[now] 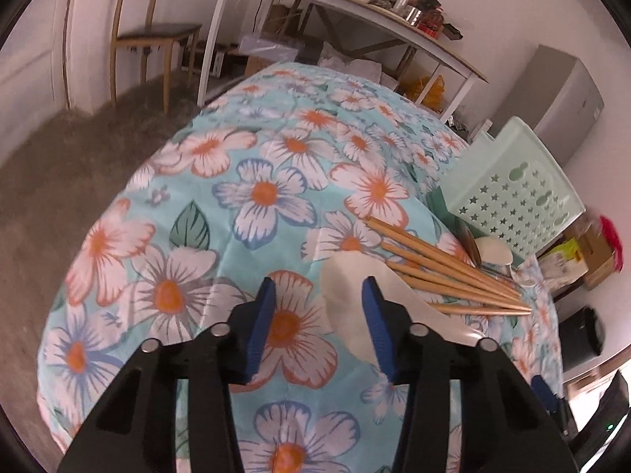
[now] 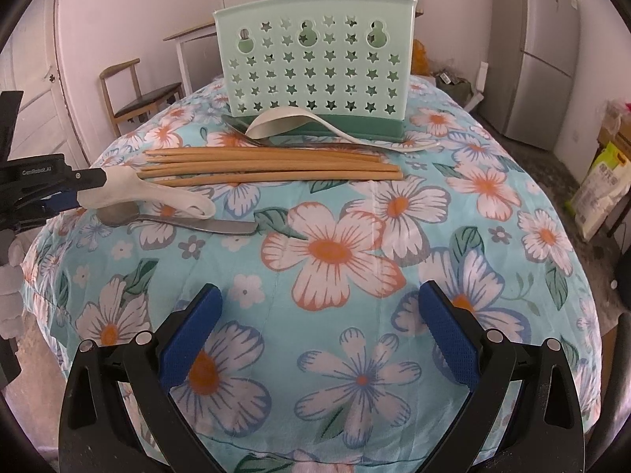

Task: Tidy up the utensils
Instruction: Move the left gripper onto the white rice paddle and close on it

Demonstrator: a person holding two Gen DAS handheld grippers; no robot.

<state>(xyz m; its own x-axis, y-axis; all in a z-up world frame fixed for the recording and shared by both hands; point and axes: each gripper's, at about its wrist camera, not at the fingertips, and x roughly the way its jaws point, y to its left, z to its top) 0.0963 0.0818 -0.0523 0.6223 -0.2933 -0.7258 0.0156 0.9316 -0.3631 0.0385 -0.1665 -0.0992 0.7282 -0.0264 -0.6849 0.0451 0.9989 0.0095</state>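
Note:
A white ceramic spoon (image 1: pixel 345 295) lies on the floral cloth with its handle pointing toward the chopsticks. My left gripper (image 1: pixel 319 283) is low over its bowl. The right finger covers the spoon's middle, and the left pad (image 1: pixel 262 319) stands apart from it, with cloth showing between. The right wrist view shows this gripper (image 2: pixel 79 189) at the spoon's bowl (image 2: pixel 118 189). Several wooden chopsticks (image 2: pixel 272 165) lie side by side. A metal spoon (image 2: pixel 177 222) rests beside the white one. My right gripper (image 2: pixel 319 291) hovers open and holds nothing.
A mint-green holder with star holes (image 2: pixel 315 59) stands at the back, with a second white spoon (image 2: pixel 295 122) and a metal spoon (image 2: pixel 244 130) at its base. Beyond the table edge are a wooden chair (image 1: pixel 150 35), a white desk (image 1: pixel 335 0) and a grey fridge (image 2: pixel 544 51).

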